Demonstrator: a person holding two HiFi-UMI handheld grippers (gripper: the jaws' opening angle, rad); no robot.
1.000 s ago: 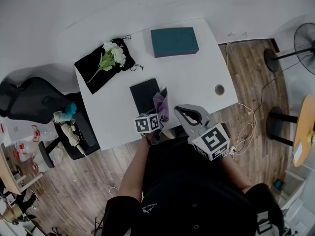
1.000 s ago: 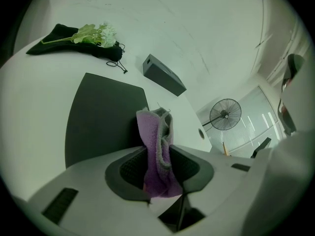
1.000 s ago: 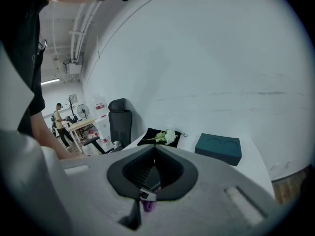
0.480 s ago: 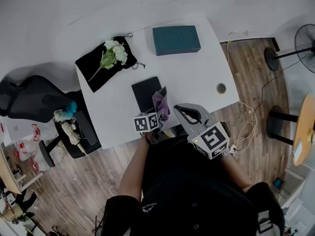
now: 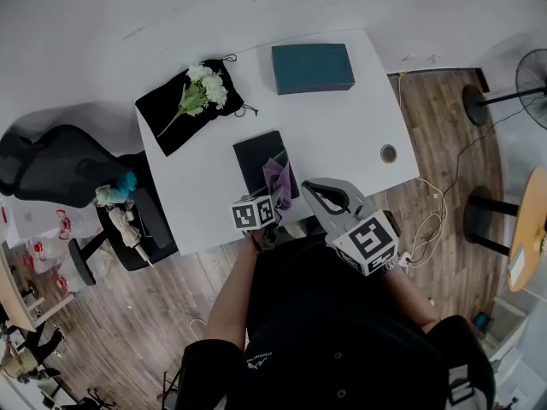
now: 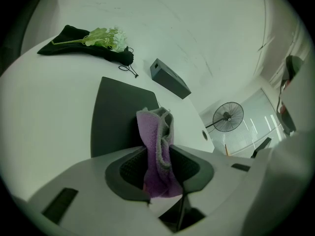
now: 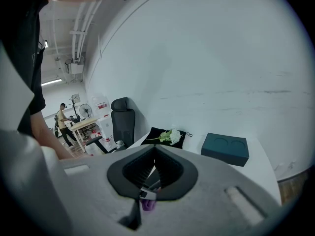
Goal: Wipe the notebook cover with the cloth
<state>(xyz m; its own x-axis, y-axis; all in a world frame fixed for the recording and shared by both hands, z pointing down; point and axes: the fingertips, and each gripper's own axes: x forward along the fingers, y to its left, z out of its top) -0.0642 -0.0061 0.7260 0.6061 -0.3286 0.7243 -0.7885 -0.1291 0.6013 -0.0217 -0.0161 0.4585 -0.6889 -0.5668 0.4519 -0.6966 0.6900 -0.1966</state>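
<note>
A black notebook lies flat near the front of the white table. In the left gripper view the notebook lies just beyond the jaws. My left gripper is shut on a purple cloth, which stands up over the notebook's near right corner. The left gripper view shows the cloth pinched between the left gripper's pads. My right gripper hovers at the table's front edge, right of the cloth. The right gripper's jaws are closed with nothing between them.
A teal box sits at the back of the table. A black pouch with white flowers on it lies at the back left. A round cable hole is at the right. An office chair stands left and a fan right.
The head view has shifted slightly, so the table's things sit a little further right. Both grippers and the cloth keep about the same places.
</note>
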